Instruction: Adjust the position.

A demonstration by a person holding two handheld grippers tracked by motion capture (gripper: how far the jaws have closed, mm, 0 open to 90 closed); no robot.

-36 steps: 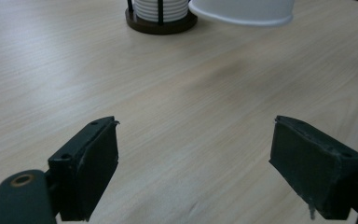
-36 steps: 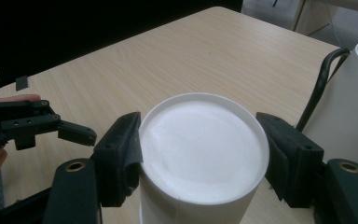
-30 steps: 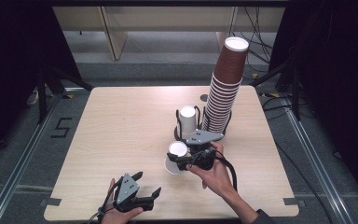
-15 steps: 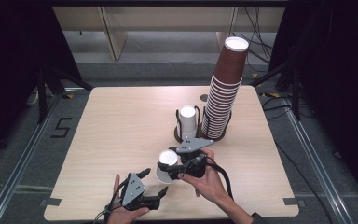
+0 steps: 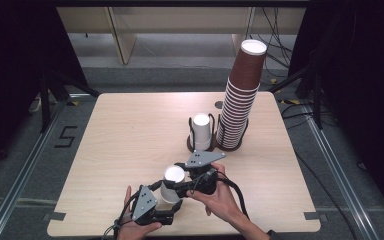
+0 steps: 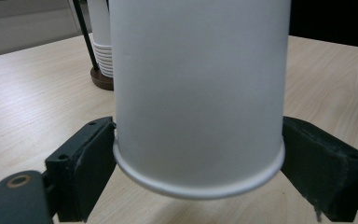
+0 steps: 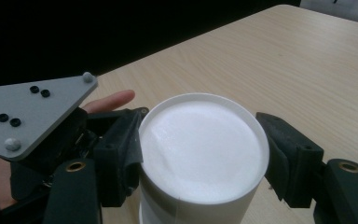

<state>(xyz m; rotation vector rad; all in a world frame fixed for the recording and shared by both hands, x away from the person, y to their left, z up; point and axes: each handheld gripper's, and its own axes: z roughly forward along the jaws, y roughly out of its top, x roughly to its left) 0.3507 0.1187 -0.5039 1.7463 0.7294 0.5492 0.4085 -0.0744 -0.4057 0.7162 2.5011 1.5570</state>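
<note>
A white paper cup (image 5: 173, 176), upside down, is held near the table's front edge. My right gripper (image 5: 176, 181) is shut on its upper part; in the right gripper view its pads (image 7: 121, 154) press both sides of the cup (image 7: 203, 144). My left gripper (image 5: 167, 197) reaches the cup from the near left. Its jaws have just been opening and now flank the cup's rim (image 6: 196, 182), close against it on both sides without a clear squeeze. The cup's rim hangs a little above the table. The left gripper's grey plate (image 7: 32, 112) lies beside the cup.
A tall stack of brown cups (image 5: 241, 100) stands on a round base at the back right of the wooden table (image 5: 120, 135). Beside it a short stack of white cups (image 5: 201, 131) sits in a black wire holder. The table's front edge is right behind both hands.
The right gripper has carried the white cup toward the near left. The left gripper has come up and right, so its jaws now stand on either side of the cup.
</note>
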